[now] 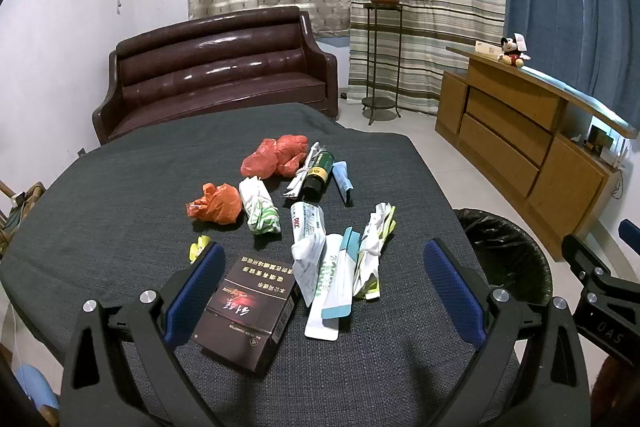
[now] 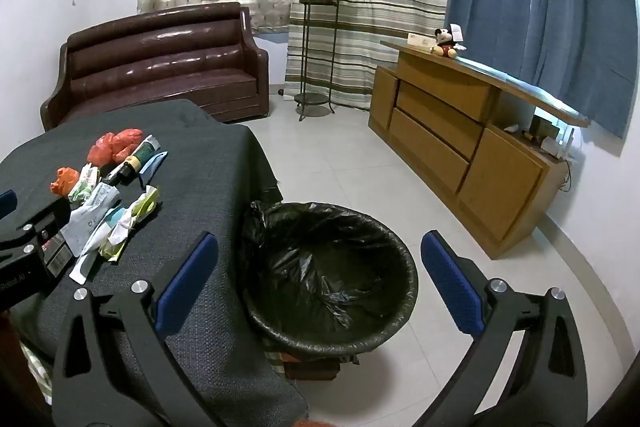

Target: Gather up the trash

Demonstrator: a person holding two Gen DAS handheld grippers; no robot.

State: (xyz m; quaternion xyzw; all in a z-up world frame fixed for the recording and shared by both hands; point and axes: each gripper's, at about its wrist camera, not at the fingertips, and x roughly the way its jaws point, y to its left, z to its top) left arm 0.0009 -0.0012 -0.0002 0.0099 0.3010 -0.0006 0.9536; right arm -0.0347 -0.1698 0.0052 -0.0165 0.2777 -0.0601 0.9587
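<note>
Dark grey woven cloth is covering the tabletop (image 1: 100,207) across the middle of the left wrist view, and the trash is lying scattered on it. Two crumpled orange plastic bags (image 1: 276,157) are sitting above centre, a dark green glass bottle (image 1: 318,173) is lying just right of them, a green-and-white crumpled wrapper (image 1: 262,211) is resting near the centre, and flat paper sachets (image 1: 332,271) are spreading below it. A dark brown cigarette box (image 1: 248,311) is lying at lower centre, between the blue pads of the left gripper (image 1: 324,287), whose jaws are standing wide apart, grasping nothing. A round bin lined with a black plastic bag (image 1: 508,251) is showing at the right edge.

Turning to the right wrist view, the bin (image 2: 332,275) is filling the lower centre, standing on the pale tiled floor (image 2: 340,155) just beside the tabletop (image 2: 224,163). The right gripper (image 2: 316,283) is hanging released above it, jaws spread, nothing between them. Trash is lying at the left of the frame, with the bottle (image 2: 128,165) among it.
</note>
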